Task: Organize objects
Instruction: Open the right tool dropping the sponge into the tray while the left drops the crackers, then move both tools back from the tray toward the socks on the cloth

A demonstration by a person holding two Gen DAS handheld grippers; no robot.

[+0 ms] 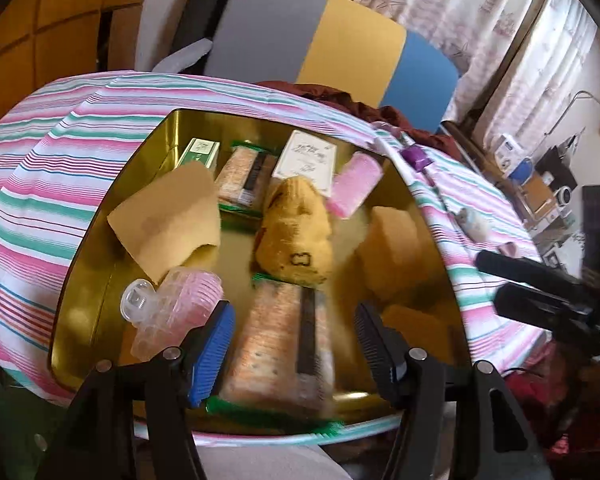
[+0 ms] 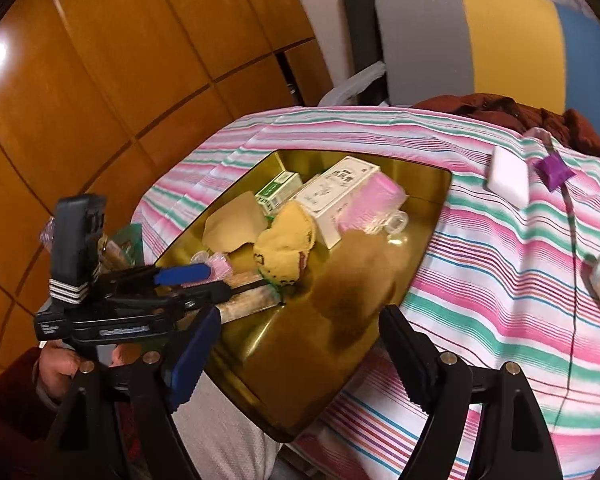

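The left claw [image 1: 294, 344] stands apart with nothing gripped, tilted down over the near end of a gold tray [image 1: 84, 280]. Between its spread fingers, but not pressed by them, lies a long cracker packet [image 1: 278, 344] with green ends, flat on the tray floor. Just left of the blue pad sits a clear ribbed bottle [image 1: 172, 308] on its side. Beyond the packet lies a yellow knitted pouch [image 1: 296, 236], then a brown paper piece [image 1: 168, 216] to its left and a pink ribbed item [image 1: 354, 184] to its right. A second cracker packet [image 1: 240, 180], a green box [image 1: 200, 152] and a white box [image 1: 306, 160] lie toward the far wall.

The right claw [image 2: 300, 352] is also apart and empty, hovering above the tray's near right corner [image 2: 300, 400], where only a blurred brown patch shows on the metal. In this view the left claw [image 2: 192, 280] appears at the left, held by a hand [image 2: 60, 364].

The tray rests on a striped cloth [image 2: 480, 240] covering the counter. On the cloth, well right of the tray, lie a white block [image 2: 508, 176] and a purple clip [image 2: 552, 172].
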